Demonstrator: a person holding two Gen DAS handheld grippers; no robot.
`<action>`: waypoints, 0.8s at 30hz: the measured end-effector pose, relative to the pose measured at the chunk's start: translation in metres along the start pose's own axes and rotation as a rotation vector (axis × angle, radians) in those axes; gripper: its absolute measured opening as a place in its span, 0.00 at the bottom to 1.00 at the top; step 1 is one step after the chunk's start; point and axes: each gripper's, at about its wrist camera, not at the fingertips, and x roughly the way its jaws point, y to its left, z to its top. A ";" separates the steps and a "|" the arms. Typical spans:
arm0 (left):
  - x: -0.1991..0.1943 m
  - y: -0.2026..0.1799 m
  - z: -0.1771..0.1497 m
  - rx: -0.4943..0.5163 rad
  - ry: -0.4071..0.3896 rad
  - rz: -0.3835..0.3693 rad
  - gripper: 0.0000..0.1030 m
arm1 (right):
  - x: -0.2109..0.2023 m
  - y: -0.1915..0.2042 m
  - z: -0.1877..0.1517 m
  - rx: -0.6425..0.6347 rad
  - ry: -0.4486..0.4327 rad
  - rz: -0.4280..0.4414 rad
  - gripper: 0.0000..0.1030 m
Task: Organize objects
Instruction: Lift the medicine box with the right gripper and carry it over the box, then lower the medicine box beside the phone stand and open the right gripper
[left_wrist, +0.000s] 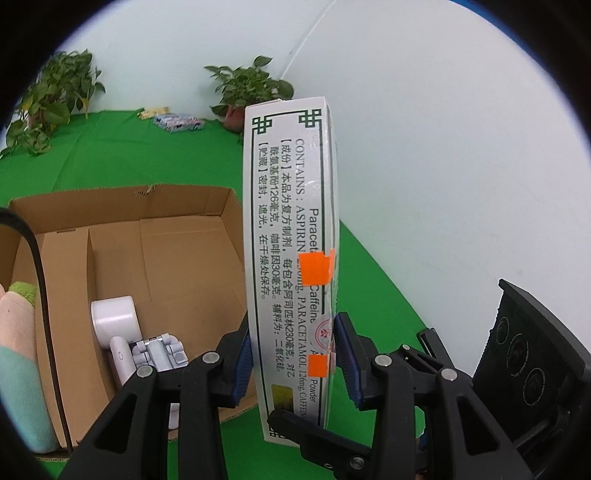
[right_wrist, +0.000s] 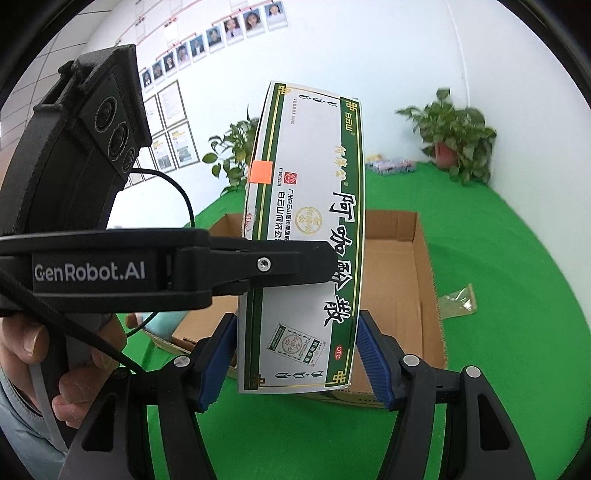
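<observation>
A white and green medicine box (left_wrist: 291, 236) with orange stickers stands upright in the air above an open cardboard box (left_wrist: 147, 229). My left gripper (left_wrist: 293, 354) is shut on its narrow sides near the bottom. In the right wrist view the medicine box (right_wrist: 310, 229) shows its green-bordered front. My right gripper (right_wrist: 297, 354) has its blue pads on both edges of the box's lower end, shut on it. The left gripper's finger (right_wrist: 258, 264) crosses the box's front from the left. The cardboard box (right_wrist: 402, 258) lies behind.
The cardboard box holds a white device (left_wrist: 118, 325) and a grey folded part (left_wrist: 159, 350). A plush toy (left_wrist: 14, 332) lies at its left. Potted plants (left_wrist: 251, 92) and small packets (left_wrist: 177, 122) stand at the back of the green table (left_wrist: 110, 155). A clear wrapper (right_wrist: 458, 299) lies right of the box.
</observation>
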 end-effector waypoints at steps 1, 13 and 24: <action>0.006 0.005 0.001 -0.011 0.012 0.002 0.38 | 0.005 -0.003 0.002 0.005 0.014 0.005 0.60; 0.077 0.061 -0.003 -0.175 0.160 -0.025 0.33 | 0.069 -0.031 -0.020 0.125 0.184 0.048 0.61; 0.103 0.085 -0.005 -0.217 0.217 -0.012 0.33 | 0.130 -0.071 -0.012 0.161 0.250 0.113 0.60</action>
